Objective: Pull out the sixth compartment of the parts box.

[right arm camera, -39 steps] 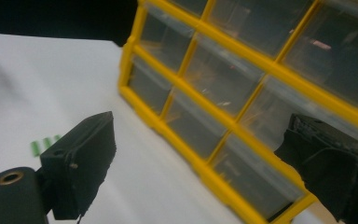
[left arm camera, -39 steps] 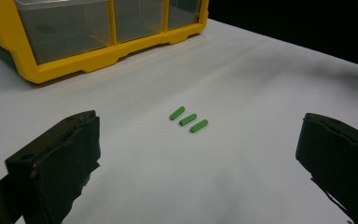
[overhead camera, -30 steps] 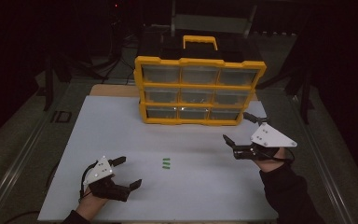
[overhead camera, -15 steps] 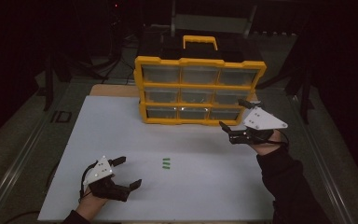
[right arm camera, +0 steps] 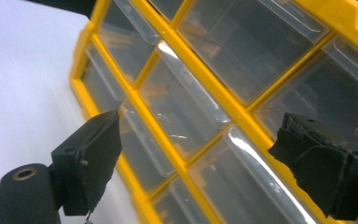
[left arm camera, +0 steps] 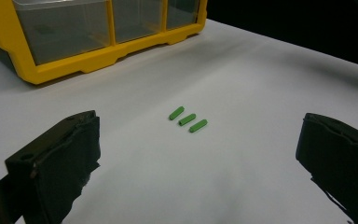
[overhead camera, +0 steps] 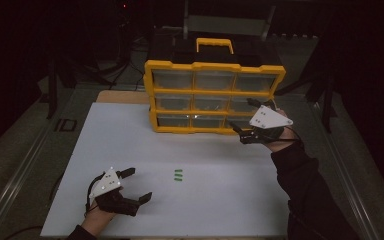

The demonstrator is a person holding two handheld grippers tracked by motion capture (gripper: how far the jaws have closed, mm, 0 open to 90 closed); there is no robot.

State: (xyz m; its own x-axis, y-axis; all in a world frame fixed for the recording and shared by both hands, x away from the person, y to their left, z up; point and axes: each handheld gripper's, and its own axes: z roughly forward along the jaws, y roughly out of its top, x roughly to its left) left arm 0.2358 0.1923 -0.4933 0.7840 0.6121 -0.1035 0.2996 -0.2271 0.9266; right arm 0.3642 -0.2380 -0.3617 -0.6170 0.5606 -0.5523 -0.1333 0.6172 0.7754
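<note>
On the white table (overhead camera: 130,140), the right gripper (overhead camera: 244,120) hangs open-jawed, closing slightly, at the yellow drawer cabinet (overhead camera: 215,97); its own view shows clear drawer fronts. The left gripper (overhead camera: 136,184) gapes empty, three green pegs (left arm camera: 188,119) ahead.

I can't read what sits inside the organizer's (overhead camera: 214,95) clear drawers (right arm camera: 186,105); glare and dim light blur them. In the right gripper view the frame cuts the organizer off on every side but the left. My right gripper (overhead camera: 245,116) covers part of the right-hand drawer fronts from above. The three green pieces (overhead camera: 178,175) are too small to identify. The room behind is too dark to make out.
</note>
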